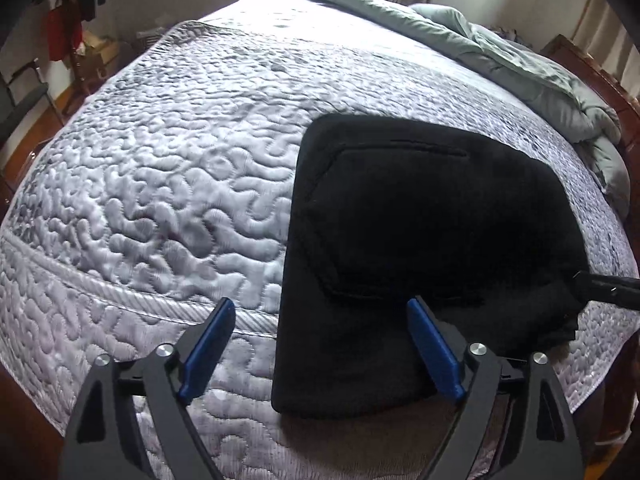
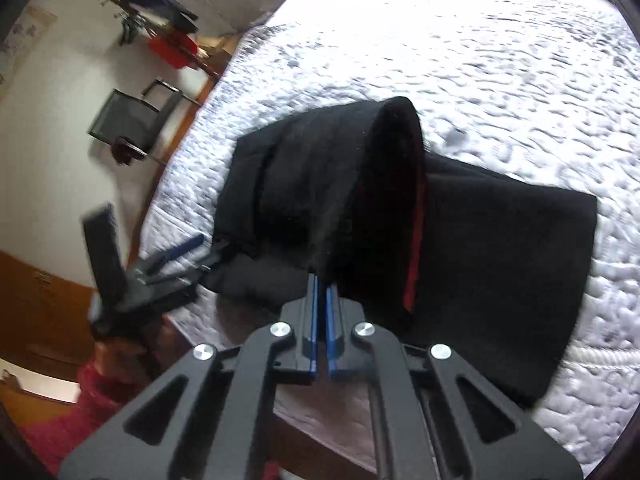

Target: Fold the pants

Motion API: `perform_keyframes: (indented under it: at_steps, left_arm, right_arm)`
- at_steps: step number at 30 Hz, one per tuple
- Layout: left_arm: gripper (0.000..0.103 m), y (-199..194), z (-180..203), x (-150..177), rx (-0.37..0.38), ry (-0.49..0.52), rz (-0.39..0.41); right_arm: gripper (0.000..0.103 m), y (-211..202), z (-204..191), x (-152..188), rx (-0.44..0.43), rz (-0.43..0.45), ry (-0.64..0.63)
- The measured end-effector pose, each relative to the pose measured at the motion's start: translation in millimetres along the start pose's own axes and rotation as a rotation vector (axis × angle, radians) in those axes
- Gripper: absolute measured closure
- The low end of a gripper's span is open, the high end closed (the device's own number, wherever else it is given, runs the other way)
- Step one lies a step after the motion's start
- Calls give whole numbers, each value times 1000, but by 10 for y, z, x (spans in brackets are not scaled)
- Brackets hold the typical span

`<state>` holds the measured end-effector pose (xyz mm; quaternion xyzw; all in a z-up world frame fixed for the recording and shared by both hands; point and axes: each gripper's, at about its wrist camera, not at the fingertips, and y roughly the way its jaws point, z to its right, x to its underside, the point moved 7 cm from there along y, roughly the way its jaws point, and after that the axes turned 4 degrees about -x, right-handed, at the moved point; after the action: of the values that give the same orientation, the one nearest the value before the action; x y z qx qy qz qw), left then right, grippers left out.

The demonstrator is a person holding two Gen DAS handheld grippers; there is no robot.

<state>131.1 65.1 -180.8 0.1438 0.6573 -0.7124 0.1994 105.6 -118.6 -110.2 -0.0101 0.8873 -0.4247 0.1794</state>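
Your left tongs [image 1: 320,304], black arms with blue pads, hang spread wide, gripping nothing, over the near edge of the folded black fabric pants [image 1: 420,216]. Your right tongs [image 2: 322,284] are pinched on a raised fold of those pants. The pants lie on the white quilted bedspread [image 1: 160,184]; a rumpled grey-green duvet [image 1: 500,52] lies at the far right.

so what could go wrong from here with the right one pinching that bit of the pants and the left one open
1. The right gripper holds only a thin edge of the black pants; the raised fold could slip out and flop unevenly.
2. The left gripper is open and pins nothing, so pulling may drag the whole folded stack across the quilted bedspread.
3. The pants lie near the bed's edge, so a tug that way could slide them off.
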Motion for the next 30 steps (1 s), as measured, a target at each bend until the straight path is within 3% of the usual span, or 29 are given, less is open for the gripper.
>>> perform_keyframes:
  at_steps: [4,7,9,12,14,16,23,30]
  left_arm:
    - [10,137,89,53,-22,29,-30]
    - [9,157,62,61,1,5,-39]
    - [9,141,41,65,16,-11,-47]
    - [11,16,14,33,46,-39,-40]
    - [11,-71,-36,20,79,-57,-31]
    - [11,-93,-71,14,98,-63,-35]
    - [10,-62,-153,-48,54,-62,-52]
    - [10,8,-139,21,52,-57,-74]
  right_arm:
    - [101,311,345,164,23,-56,91]
    - [100,340,387,160,7,-43,103]
    - [94,299,360,147,14,-50,85]
    - [74,136,332,112,-38,-26,91]
    - [45,13,325,74,-56,8,99]
    - [36,-105,370,31,-46,36,103]
    - [29,81,519,-48,-33,-25,137]
    - [28,391,577,-53,-114,-65,204]
